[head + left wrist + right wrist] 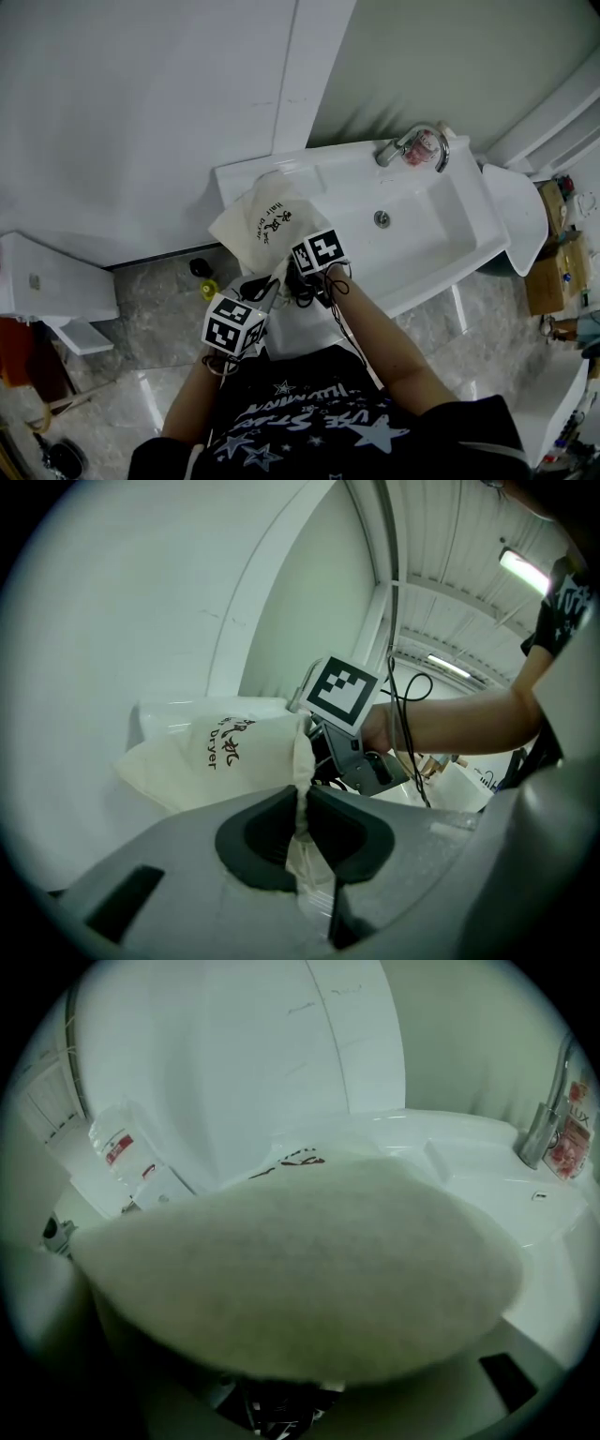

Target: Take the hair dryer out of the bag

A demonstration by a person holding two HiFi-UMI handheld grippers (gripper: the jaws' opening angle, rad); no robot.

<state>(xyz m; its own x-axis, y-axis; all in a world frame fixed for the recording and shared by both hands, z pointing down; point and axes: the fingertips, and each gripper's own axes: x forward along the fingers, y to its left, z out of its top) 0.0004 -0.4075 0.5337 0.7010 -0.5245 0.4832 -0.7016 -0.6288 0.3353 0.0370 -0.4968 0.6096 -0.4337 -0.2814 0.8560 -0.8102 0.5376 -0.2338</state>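
A cream cloth bag [255, 220] printed "Hair Dryer" lies on the left end of the white sink counter [246, 176]. My left gripper [302, 810] is shut on the cloth edge at the bag's mouth and holds it up. My right gripper [302, 281] points steeply down at that mouth, beside the left one. In the right gripper view the bag's cloth [300, 1269] drapes over the fingertips and hides them, while the jaw bodies stand wide apart. Something dark with cords [281, 1415] shows below the cloth. I cannot make out the hair dryer itself.
The basin [422, 220] with its chrome tap [411, 145] lies to the right, a red-labelled bottle [427, 150] beside the tap. A white lidded bin [514, 211] and a cardboard box [553, 267] stand further right. A white wall panel rises behind the bag.
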